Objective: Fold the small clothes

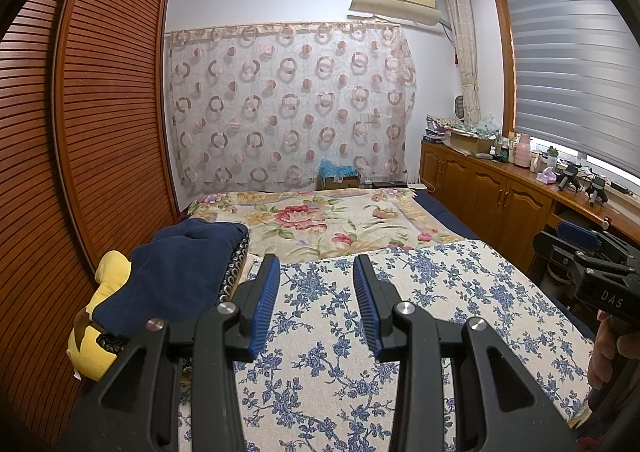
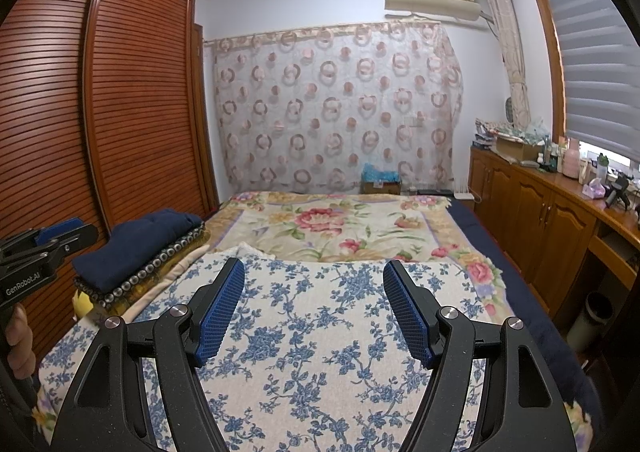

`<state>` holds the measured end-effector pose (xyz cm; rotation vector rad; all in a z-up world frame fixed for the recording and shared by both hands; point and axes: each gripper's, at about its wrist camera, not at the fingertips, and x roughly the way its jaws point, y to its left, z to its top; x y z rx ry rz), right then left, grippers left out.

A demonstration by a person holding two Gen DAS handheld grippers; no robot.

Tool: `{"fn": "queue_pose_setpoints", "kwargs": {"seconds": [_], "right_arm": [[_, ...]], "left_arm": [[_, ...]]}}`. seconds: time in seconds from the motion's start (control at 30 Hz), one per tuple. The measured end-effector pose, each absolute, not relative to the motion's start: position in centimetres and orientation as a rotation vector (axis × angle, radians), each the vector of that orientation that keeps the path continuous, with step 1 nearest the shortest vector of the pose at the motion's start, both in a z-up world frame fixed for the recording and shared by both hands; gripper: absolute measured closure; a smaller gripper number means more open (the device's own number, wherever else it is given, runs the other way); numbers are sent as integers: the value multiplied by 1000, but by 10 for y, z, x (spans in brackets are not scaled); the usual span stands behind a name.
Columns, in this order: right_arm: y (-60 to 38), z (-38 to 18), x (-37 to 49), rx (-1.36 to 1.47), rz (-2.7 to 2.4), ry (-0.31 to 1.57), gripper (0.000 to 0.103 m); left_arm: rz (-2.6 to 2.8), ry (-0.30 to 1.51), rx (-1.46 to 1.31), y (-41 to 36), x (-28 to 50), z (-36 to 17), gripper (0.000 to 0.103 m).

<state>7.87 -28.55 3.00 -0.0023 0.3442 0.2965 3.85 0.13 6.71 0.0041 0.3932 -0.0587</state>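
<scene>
Both claws hover over the bed (image 1: 340,332). The left claw (image 1: 316,272) gapes, empty; the right claw (image 2: 314,276) gapes wider, empty. Navy clothes (image 1: 180,272) lie left of them.

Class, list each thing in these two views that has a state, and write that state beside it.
Left tongs: open, nothing between the pads.
Right tongs: open wider, nothing held.
Navy garment: folded, on top of a stack at the bed's left edge.
Blue-flowered cloth: spread flat on the bed.
Wardrobe doors: shut.
Window blind: lowered, gap at the bottom.
Cabinet doors: shut.
</scene>
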Motion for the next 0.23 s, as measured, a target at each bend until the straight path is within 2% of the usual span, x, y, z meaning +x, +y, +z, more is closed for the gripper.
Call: {"fn": "queue_pose_setpoints", "kwargs": {"seconds": [0.23], "right_arm": [[-285, 30, 79, -2, 298, 344, 29]], "left_arm": [[-59, 393, 5, 1, 39, 67, 67]]}}
